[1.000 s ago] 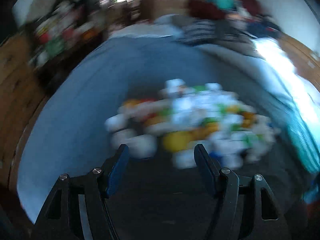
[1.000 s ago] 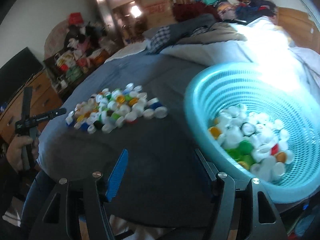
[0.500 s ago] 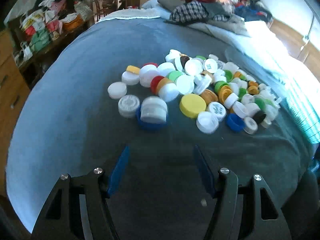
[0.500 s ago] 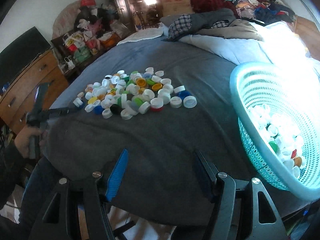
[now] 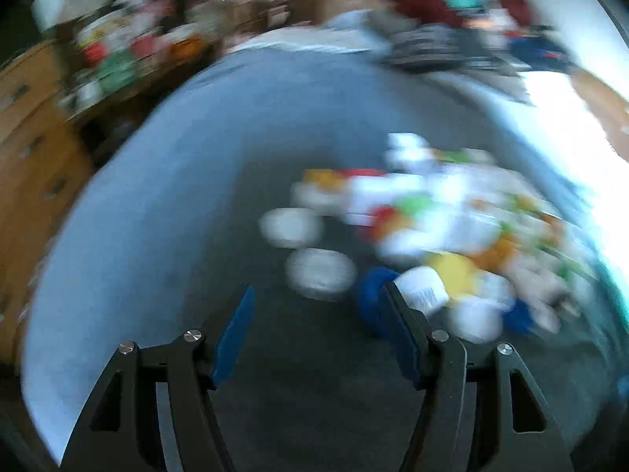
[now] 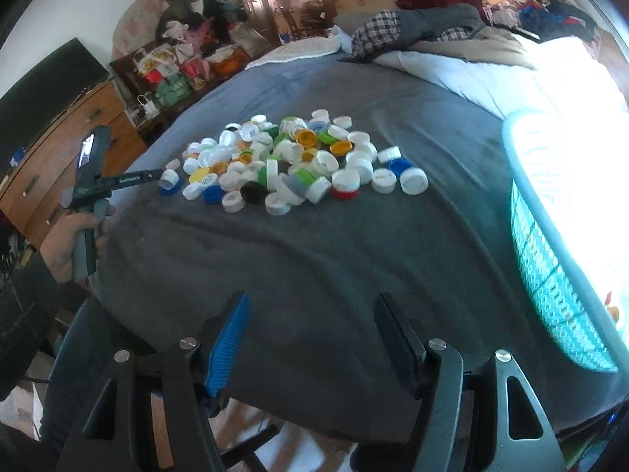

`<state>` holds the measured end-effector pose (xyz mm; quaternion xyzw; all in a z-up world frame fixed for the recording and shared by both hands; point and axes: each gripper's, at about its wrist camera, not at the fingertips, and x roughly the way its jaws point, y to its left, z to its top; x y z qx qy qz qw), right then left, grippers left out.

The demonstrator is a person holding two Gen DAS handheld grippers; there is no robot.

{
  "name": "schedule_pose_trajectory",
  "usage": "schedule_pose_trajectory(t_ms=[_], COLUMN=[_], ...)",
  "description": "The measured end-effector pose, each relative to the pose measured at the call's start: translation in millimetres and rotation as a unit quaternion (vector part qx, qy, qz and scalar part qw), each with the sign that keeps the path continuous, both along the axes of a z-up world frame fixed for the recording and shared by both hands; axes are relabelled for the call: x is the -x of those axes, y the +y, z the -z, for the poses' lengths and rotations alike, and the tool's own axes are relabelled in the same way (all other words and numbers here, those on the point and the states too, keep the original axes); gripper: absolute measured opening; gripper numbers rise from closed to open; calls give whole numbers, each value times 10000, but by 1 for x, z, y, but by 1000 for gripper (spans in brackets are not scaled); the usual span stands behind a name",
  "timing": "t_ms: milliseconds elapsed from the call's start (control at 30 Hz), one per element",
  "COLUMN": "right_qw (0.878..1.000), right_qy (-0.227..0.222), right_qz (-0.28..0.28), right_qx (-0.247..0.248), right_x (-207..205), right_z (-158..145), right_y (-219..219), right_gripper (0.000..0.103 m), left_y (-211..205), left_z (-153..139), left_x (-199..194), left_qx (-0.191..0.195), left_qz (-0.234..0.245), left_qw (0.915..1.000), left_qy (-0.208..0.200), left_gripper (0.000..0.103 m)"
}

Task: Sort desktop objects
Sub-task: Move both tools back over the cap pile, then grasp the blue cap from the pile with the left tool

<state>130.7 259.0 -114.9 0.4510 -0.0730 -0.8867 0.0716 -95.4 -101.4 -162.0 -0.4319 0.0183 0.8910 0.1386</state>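
Note:
A pile of plastic bottle caps (image 6: 291, 161), white, blue, green, orange and yellow, lies on a dark grey blanket (image 6: 314, 255). A teal mesh basket (image 6: 550, 275) with caps inside stands at the right edge. My right gripper (image 6: 312, 297) hangs open over bare blanket, well short of the pile. A hand (image 6: 67, 244) holds my left gripper (image 6: 159, 174) at the pile's left end. The left wrist view is blurred: the left gripper (image 5: 318, 287) is open and empty. A white cap (image 5: 320, 273) lies just beyond its tips, and a blue cap (image 5: 371, 295) sits by the right finger.
A wooden dresser (image 6: 59, 157) and a cluttered shelf of bags (image 6: 173, 70) stand to the left of the bed. Heaped clothes and a quilt (image 6: 432, 27) lie at the far end. The blanket's near edge drops off just under my right gripper.
The left gripper has sunk closer to the pile's left end, so the caps look larger and nearer. The right wrist view has swung left, pushing the basket to the right edge.

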Motion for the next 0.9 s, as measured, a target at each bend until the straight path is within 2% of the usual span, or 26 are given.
schedule_pose_trajectory(t_ms=[67, 167, 300, 433, 533, 600, 633, 700, 733, 767, 800, 867, 900], right_qw=[10000, 9999, 9999, 9999, 9998, 9998, 9998, 9997, 9997, 9997, 9998, 9998, 9998], right_qy=[-39, -109, -62, -81, -129, -177, -192, -203, -204, -204, -202, -190, -192], right_qz=[49, 94, 50, 5, 40, 54, 57, 43, 31, 16, 4, -2, -1], right_qx=[-12, 20, 63, 93, 114, 102, 100, 101, 102, 94, 80, 64, 69], right_x=[-2, -2, -2, -3, -6, -6, -7, -7, -7, -6, -6, -6, -6], right_z=[2, 6, 5, 9, 13, 16, 17, 17, 18, 18, 17, 17, 17], right_y=[4, 8, 3, -2, -2, -1, -2, -2, -3, -4, -5, -5, -5], right_gripper=[71, 71, 71, 73, 73, 73, 73, 73, 73, 73, 73, 73, 73], left_y=[13, 8, -2, 2, 4, 1, 1, 11, 18, 25, 29, 27, 21], left_z=[-6, -7, 0, 6, 5, 3, 6, 17, 15, 9, 3, -4, -3], left_x=[-23, -35, -31, -26, -23, -19, -16, -10, -15, -25, -32, -40, -38], left_qx=[-99, -507, -500, -131, 38, -1, -26, -113, -238, -553, -683, -642, -697], left_qz=[546, 733, 524, 248, -14, -312, -357, -68, 225, 651, 844, 838, 711], left_qw=[9983, 9960, 9974, 9994, 10000, 9995, 9994, 9995, 9991, 9962, 9941, 9943, 9950], left_qy=[162, 37, -56, -179, -22, 91, 10, -291, -266, -164, -53, 164, 124], left_gripper=[58, 58, 58, 58, 58, 59, 59, 58, 58, 58, 59, 59, 59])
